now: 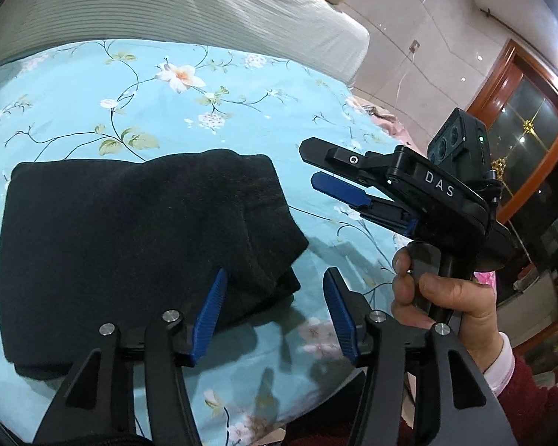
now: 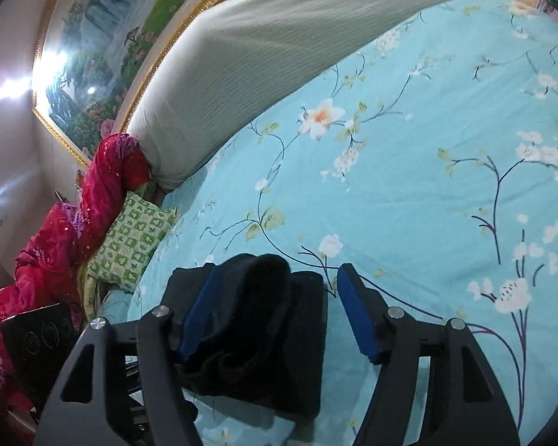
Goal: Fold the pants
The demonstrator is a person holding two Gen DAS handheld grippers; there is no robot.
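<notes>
The black pants (image 1: pixel 130 245) lie folded in a thick bundle on the blue flowered bedsheet (image 1: pixel 93 93). My left gripper (image 1: pixel 275 312) is open and empty, just above the bundle's near right corner. My right gripper (image 1: pixel 307 163) shows in the left wrist view, held in a hand to the right of the bundle, above the sheet, jaws apart and empty. In the right wrist view the folded pants (image 2: pixel 264 327) lie below my open right gripper (image 2: pixel 275 308), on the sheet (image 2: pixel 427 186).
A long white ribbed bolster (image 1: pixel 204 15) runs along the far side of the bed, also in the right wrist view (image 2: pixel 279 44). A green checked pillow (image 2: pixel 130 241) and red shiny cloth (image 2: pixel 74 230) lie at the bed's left edge. A wooden cabinet (image 1: pixel 532 111) stands to the right.
</notes>
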